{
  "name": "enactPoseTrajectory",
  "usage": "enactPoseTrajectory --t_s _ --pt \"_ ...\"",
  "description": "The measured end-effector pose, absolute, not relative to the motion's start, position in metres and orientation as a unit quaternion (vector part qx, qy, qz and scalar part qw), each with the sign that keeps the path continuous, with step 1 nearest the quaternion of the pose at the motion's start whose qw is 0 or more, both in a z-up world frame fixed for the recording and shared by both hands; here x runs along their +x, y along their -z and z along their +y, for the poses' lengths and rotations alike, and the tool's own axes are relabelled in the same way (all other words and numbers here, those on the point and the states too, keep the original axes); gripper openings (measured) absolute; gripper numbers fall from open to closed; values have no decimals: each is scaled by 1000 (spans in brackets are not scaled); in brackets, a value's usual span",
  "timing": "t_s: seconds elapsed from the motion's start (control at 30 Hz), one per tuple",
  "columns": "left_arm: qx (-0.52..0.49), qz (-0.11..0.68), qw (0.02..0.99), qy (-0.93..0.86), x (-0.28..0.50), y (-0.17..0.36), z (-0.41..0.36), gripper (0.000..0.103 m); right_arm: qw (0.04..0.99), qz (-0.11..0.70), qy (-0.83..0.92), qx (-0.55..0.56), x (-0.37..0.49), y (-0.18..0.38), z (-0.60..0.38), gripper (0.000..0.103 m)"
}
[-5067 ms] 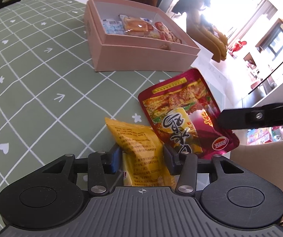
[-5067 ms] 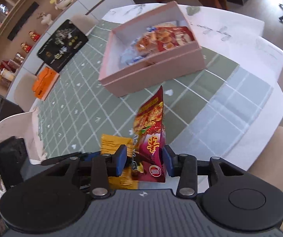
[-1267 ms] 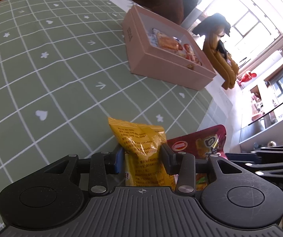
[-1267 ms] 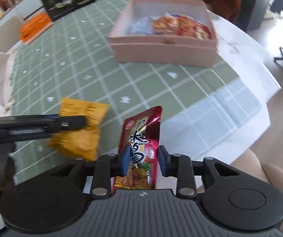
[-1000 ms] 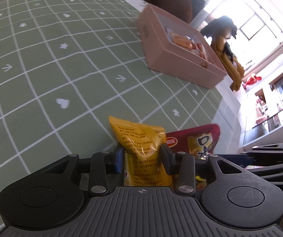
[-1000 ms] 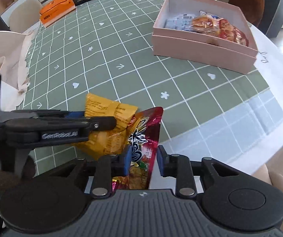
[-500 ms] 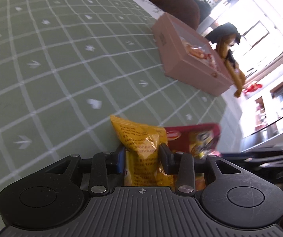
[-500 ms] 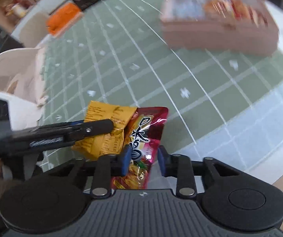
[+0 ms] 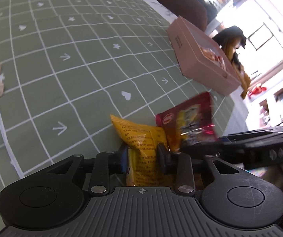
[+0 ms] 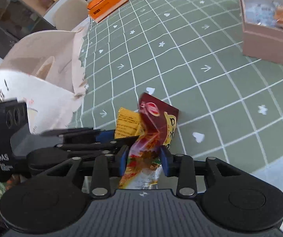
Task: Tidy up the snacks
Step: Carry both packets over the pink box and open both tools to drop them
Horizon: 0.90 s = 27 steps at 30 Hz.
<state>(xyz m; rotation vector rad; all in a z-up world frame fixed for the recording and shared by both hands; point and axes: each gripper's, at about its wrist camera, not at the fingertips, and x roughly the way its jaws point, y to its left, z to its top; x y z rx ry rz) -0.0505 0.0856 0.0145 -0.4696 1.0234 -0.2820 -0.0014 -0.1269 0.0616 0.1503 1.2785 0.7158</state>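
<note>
The left hand-held gripper (image 9: 142, 153) is clenched on a yellow snack packet (image 9: 141, 138), pinching its lower half while the top stands free above the green checked desk (image 9: 66, 63). Right beside it, the right hand-held gripper (image 10: 143, 159) grips a red snack pouch (image 10: 155, 126) by its bottom edge; the pouch leans and looks blurred in the left view, so I take it to be in motion. The two packets are touching or nearly so, at about six o'clock on the desk, near its front edge.

The pink box (image 9: 198, 59), already holding a few snacks, sits well apart at about two o'clock from the left gripper.

What worries me is how crowded the two tools are. Carried toward the box together, the grippers could knock each other, or one packet could snag the other and twist out of its pinch. The red pouch is slick foil held only at one end, so a quick swing might let it slip free. Either packet could also catch the box wall instead of clearing it.
</note>
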Motion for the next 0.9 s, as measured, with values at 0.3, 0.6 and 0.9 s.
enactPoseTrajectory --t_s 0.3,0.6,0.9 --pt "-216 481 840 131 -49 -16 79 35 719 632 -262 125 22 -33 -157 24" --pt "-216 436 851 200 -22 -65 43 29 756 593 -249 117 15 -84 -192 19" --pt "-193 312 884 290 103 -188 -10 29 846 460 -208 172 77 -191 -278 18"
